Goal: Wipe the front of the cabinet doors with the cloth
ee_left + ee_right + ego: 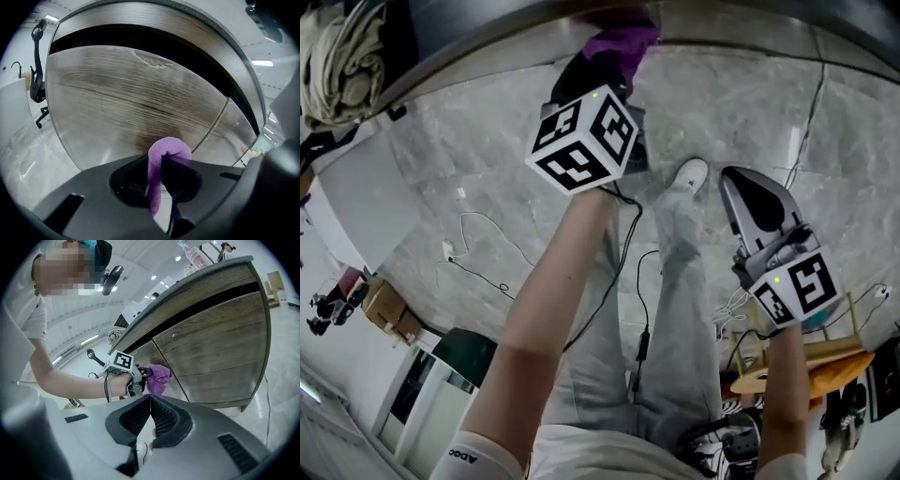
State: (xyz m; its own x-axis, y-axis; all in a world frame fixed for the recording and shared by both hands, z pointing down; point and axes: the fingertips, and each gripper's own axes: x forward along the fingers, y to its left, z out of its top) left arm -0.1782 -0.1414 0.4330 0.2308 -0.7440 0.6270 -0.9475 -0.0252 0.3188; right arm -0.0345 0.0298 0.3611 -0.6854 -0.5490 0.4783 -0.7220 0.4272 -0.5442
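We see L gripper [159,165] jaws clamped tight on the purple cloth [169,148], close to cabinet door [140,103]. R gripper [150,417] jaws fully together, nothing btwn them.

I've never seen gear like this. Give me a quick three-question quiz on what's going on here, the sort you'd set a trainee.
1. Multiple choice: what colour is the cloth pinched in the left gripper? A green, B purple, C white.
2. True or false: the right gripper has its jaws wide apart.
3. Short answer: which gripper is nearer the cabinet door?
Key: 1 B. 2 False; they are shut together with nothing between them. 3 The left.
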